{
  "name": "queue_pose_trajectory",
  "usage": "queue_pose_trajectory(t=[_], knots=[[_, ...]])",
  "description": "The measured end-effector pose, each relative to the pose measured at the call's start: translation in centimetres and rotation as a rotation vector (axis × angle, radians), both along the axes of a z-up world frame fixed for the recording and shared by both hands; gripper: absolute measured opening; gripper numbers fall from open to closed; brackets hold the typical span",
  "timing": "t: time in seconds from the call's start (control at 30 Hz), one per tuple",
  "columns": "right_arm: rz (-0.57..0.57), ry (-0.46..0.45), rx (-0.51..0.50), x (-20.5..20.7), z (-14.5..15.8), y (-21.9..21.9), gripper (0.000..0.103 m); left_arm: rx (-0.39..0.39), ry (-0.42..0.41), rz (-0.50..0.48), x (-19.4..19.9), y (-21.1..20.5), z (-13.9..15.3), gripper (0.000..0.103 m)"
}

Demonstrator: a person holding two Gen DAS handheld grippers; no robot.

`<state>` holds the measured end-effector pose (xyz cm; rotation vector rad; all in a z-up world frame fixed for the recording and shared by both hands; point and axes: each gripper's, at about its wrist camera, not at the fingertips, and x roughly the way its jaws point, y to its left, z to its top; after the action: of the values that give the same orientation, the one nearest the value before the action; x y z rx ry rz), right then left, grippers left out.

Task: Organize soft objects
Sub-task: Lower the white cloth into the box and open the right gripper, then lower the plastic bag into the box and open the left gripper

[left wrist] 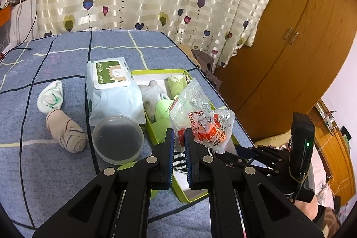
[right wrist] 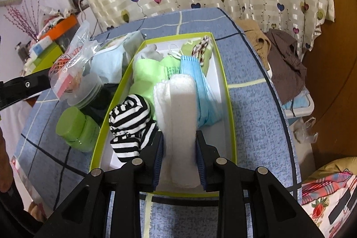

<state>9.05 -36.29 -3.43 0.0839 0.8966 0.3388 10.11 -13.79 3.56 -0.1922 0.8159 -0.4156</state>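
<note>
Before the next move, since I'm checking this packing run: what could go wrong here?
The white folded cloth sits between the right gripper's pads above a crowded green box; released here, it may land on the striped sock or unfold. The left gripper pinches only an edge of the crinkly plastic packet, which could slip.

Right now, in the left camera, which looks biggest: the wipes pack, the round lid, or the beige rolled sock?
1. wipes pack
2. round lid
3. beige rolled sock
The lid sits nearer the camera, but the order seems clear.
</note>
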Motion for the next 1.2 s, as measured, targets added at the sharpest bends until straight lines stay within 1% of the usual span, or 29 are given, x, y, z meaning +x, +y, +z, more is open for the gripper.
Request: queue_pose_trajectory(t=[0.13,0.2,0.3,0.4,0.53,0.8,1.2], knots=[[-0.003,0.01,0.003,0.0,-0.1,-0.1,0.033,0.004,0.005,0.0,0.3,-0.2,-0.1,0.009],[-0.005,-0.009,0.006,-0.2,0.5,-0.2,0.038,0.007,0.007,0.001,0.5,-0.4,-0.2,0.009],[-0.004,-0.041,0.008,-0.7,1.6,-0.4,0.042,0.011,0.006,0.0,0.7,-0.6,-0.2,0.009],[0.001,-0.071,0.014,-1.1,2.6,-0.6,0.043,0.016,0.005,-0.003,1.1,-1.0,-0.3,0.009],[-0.006,-0.082,0.019,-1.2,3.0,-1.0,0.043,0.024,0.014,-0.009,1.6,-1.6,-0.7,0.009],[-0.014,-0.082,0.03,-0.7,2.9,-1.8,0.043,0.054,0.057,-0.023,3.3,-3.3,-2.3,0.009],[-0.019,-0.071,0.048,0.8,2.1,-2.6,0.043,0.114,0.099,0.0,6.6,-5.0,-4.1,0.009]])
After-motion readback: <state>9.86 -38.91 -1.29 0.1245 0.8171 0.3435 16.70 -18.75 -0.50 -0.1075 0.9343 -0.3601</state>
